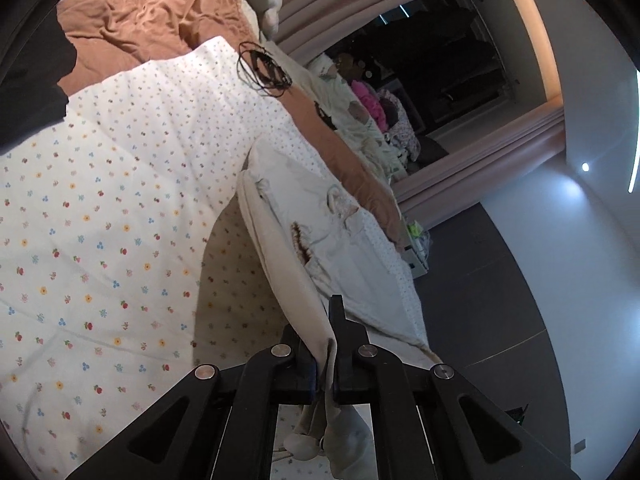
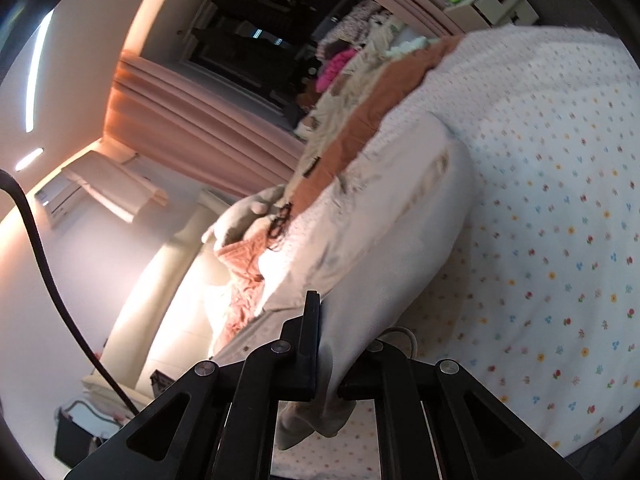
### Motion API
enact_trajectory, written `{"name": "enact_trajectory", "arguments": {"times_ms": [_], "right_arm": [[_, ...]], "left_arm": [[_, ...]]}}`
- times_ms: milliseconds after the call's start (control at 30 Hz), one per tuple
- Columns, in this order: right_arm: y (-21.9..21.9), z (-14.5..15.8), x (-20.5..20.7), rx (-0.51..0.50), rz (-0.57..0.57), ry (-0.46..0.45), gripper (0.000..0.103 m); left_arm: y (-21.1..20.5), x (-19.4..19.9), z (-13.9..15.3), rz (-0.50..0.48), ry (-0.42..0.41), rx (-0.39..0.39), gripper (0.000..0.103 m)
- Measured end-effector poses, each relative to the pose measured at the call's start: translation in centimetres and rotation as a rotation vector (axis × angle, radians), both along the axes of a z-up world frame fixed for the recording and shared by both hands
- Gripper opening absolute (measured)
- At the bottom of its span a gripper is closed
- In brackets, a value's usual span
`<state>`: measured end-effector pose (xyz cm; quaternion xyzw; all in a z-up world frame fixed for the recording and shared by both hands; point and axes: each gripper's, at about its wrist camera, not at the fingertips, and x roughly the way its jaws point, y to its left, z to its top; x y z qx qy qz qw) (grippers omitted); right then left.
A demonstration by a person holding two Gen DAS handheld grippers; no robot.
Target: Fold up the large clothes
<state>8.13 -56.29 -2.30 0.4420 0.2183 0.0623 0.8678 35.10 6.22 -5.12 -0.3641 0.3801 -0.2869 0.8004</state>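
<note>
Over floral bedspread (image 1: 100, 208): cream garment (image 1: 320, 240) hangs between grippers, long axis running forward from both. Left gripper (image 1: 330, 364) pinches one end, right gripper (image 2: 326, 364) other; neither nearer.

The right gripper (image 2: 326, 344) shows only one finger in full; the other lies behind the cream garment (image 2: 384, 248) draped over it. The garment's lower end runs behind the gripper frame. The left gripper's (image 1: 324, 344) clamped fold of garment (image 1: 304, 240) covers the inner faces of both fingers. The clothes pile (image 1: 380, 120) by the window is too small and dark to separate into items. The dark shape (image 1: 28, 92) at the left edge is cut off. The right view is blurred along the curtain (image 2: 192, 120).
</note>
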Motion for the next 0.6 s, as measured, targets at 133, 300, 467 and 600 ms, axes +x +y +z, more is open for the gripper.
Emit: {"name": "enact_trajectory", "arguments": {"times_ms": [133, 300, 467, 600], "right_arm": [[0.3, 2.7, -1.2, -0.008, 0.022, -0.048, 0.008], [0.7, 5.4, -2.8, 0.013, 0.061, -0.144, 0.008], [1.0, 8.5, -4.7, -0.021, 0.076, -0.213, 0.008], [1.1, 10.3, -6.2, -0.038, 0.088, -0.263, 0.008]], "left_arm": [[0.7, -1.5, 3.4, 0.013, -0.046, -0.039, 0.004], [1.4, -3.9, 7.8, 0.019, -0.128, -0.082, 0.004], [2.2, -6.6, 11.7, 0.018, -0.214, -0.113, 0.004], [2.3, -9.4, 14.5, 0.014, -0.255, -0.110, 0.004]]}}
